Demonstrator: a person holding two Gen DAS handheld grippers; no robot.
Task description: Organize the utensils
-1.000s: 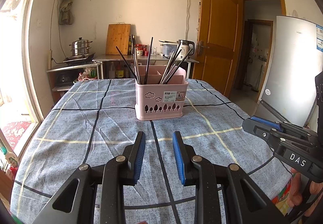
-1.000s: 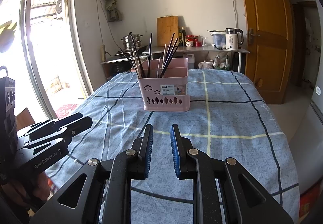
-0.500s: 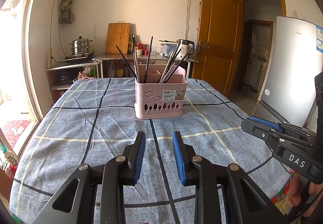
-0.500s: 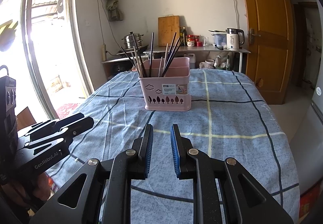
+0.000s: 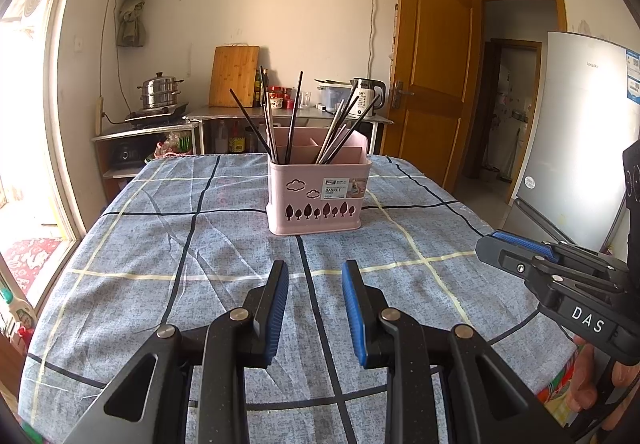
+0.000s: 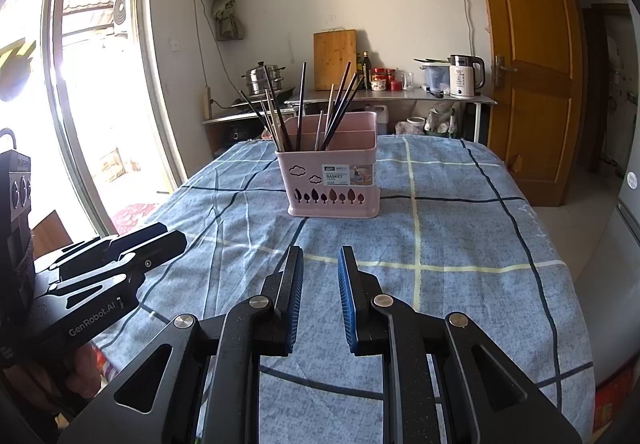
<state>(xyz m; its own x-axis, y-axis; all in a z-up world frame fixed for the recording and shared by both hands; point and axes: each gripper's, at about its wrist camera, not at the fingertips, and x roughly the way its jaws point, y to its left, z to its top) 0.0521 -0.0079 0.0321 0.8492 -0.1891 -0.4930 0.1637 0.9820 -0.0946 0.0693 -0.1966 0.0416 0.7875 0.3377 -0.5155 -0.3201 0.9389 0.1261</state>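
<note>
fridge (image 5: 576, 131) only in left view

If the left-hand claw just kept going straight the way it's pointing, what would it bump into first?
Probably the blue checked tablecloth: the left gripper tilts downward, its open jaws holding nothing. The pink basket of chopsticks stands beyond; depth is hard to judge.

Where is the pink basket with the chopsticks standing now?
In both wrist views the pink basket stands upright near the middle of the table, on the blue checked cloth, beyond both grippers and touching neither.
</note>
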